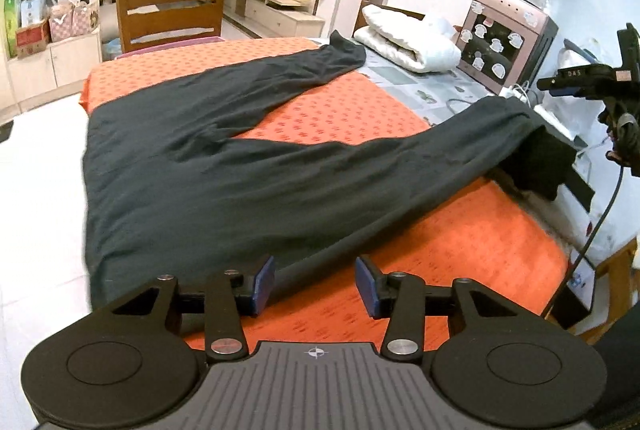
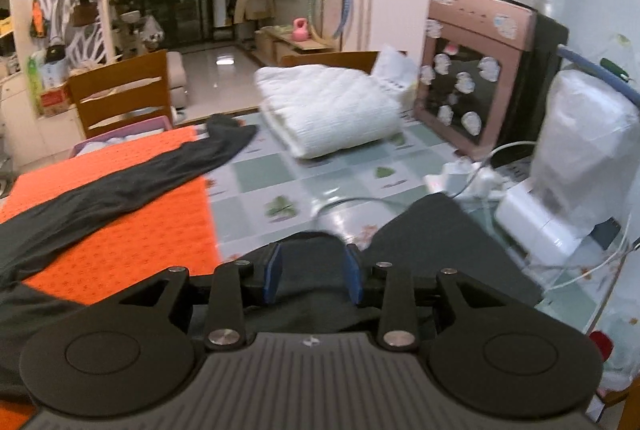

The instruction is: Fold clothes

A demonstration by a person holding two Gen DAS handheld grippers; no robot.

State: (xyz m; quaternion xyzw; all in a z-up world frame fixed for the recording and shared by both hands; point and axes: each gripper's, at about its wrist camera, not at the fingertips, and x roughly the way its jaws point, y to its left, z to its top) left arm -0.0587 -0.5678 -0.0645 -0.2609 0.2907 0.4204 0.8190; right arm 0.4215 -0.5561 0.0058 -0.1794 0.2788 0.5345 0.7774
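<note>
Black trousers (image 1: 224,174) lie spread on an orange mat (image 1: 460,230), legs apart in a V. The far leg (image 1: 280,82) lies flat, reaching the mat's back corner. The near leg's end (image 1: 516,126) is raised off the table at the right and droops over. My left gripper (image 1: 315,282) is open, low over the near edge of the trousers, nothing between its blue pads (image 1: 262,284). My right gripper (image 2: 313,266) is shut on the bunched end of the near leg (image 2: 312,250), and the dark cloth fills the gap between its pads (image 2: 274,270).
A folded white quilt (image 2: 328,110) lies on the tiled tablecloth (image 2: 260,174) at the back. A pink water dispenser (image 2: 476,70) with a bottle, white cables (image 2: 480,174) and a white appliance (image 2: 580,150) crowd the right side. A wooden chair (image 1: 172,14) stands behind the table.
</note>
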